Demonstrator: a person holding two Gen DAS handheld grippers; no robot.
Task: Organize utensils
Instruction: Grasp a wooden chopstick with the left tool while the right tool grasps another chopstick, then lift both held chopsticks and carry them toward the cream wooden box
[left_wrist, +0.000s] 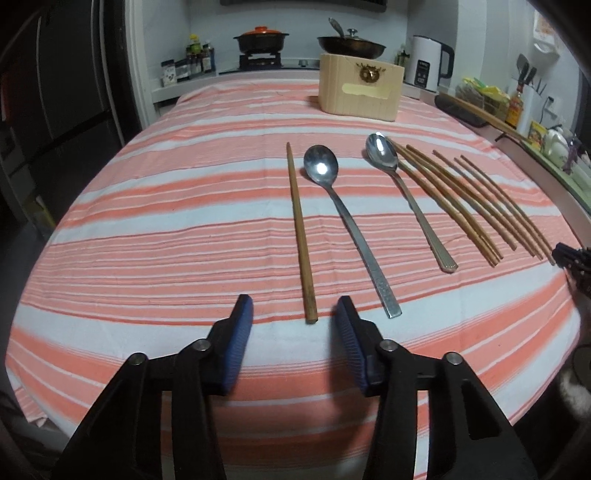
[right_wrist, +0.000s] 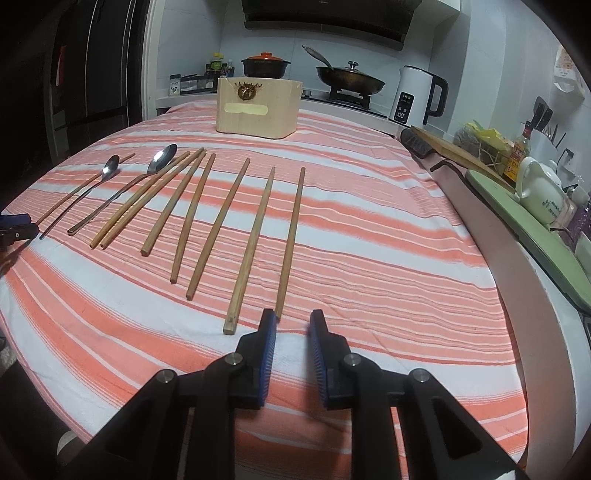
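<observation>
Utensils lie in a row on a striped cloth. In the left wrist view, a single wooden chopstick (left_wrist: 302, 236) lies just ahead of my open, empty left gripper (left_wrist: 293, 308), with a long metal spoon (left_wrist: 349, 229) and a second spoon (left_wrist: 408, 199) to its right, then several chopsticks (left_wrist: 476, 206). In the right wrist view, my right gripper (right_wrist: 292, 320) is open and empty, its left finger next to the near end of the rightmost chopstick (right_wrist: 292, 236). Several more chopsticks (right_wrist: 221, 221) and both spoons (right_wrist: 110, 168) lie to the left. A wooden holder box (right_wrist: 258, 109) stands at the far side.
The table's right edge (right_wrist: 517, 266) borders a counter with a teapot (right_wrist: 543, 195), bottles and a cutting board. A white kettle (right_wrist: 415, 96), a wok and an orange-lidded pot stand behind the box. The left gripper's tip shows at the right wrist view's left edge (right_wrist: 14, 225).
</observation>
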